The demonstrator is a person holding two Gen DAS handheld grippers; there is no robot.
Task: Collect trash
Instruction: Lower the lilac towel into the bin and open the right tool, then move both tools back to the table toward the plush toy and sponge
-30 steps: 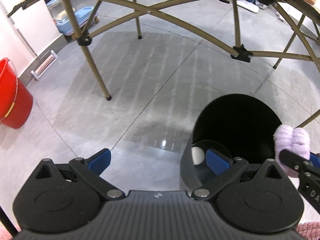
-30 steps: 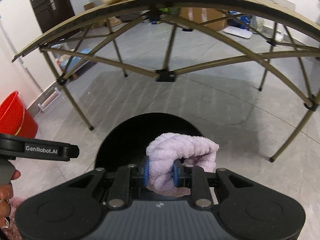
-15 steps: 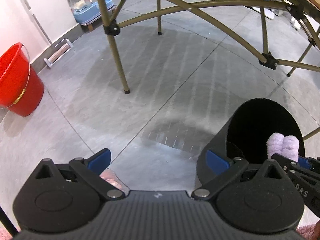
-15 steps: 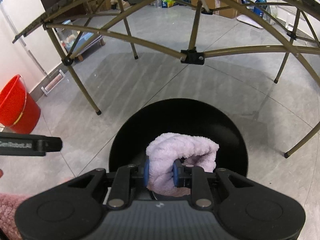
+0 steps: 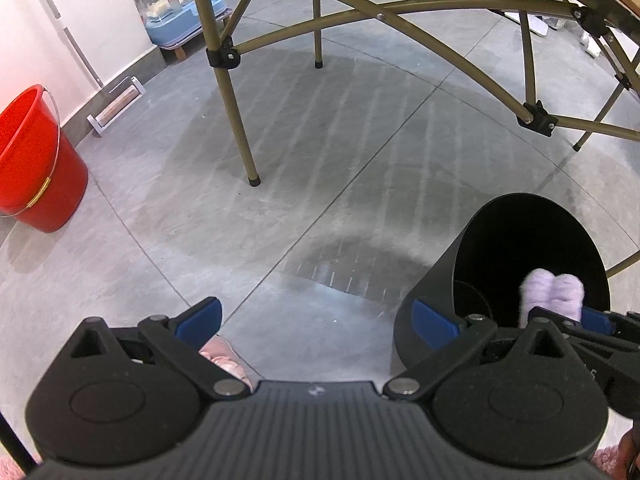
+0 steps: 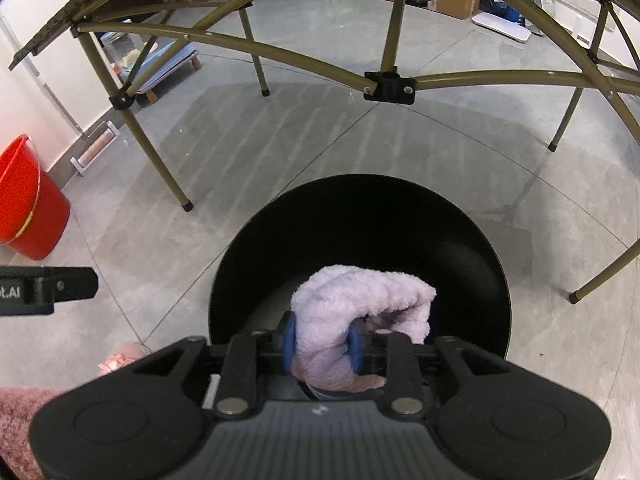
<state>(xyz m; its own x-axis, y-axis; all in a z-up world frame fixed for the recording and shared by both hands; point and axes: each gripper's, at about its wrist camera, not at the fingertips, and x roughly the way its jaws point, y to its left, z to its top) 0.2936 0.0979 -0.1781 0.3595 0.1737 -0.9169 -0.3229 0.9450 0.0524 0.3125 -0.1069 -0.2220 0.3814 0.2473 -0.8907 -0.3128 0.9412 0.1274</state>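
Observation:
My right gripper (image 6: pixel 325 342) is shut on a fluffy lilac cloth (image 6: pixel 360 312) and holds it over the mouth of a black round trash bin (image 6: pixel 360 200) that stands on the grey floor. In the left wrist view the same lilac cloth (image 5: pixel 554 294) sits at the bin's opening (image 5: pixel 500 232), with the right gripper (image 5: pixel 560 318) behind it. My left gripper (image 5: pixel 316 320) is open and empty, low over the floor, just left of the bin.
A red bucket (image 5: pixel 32 160) stands at the left by the wall. A folding table's olive metal legs (image 5: pixel 236 120) and cross bars span the floor ahead. A pink slipper (image 5: pixel 220 356) shows below the left gripper. A blue tub (image 5: pixel 176 16) stands at the back.
The right gripper has carried the lilac cloth down and forward over the bin's mouth. The left gripper has drifted left, away from the bin, and stayed open.

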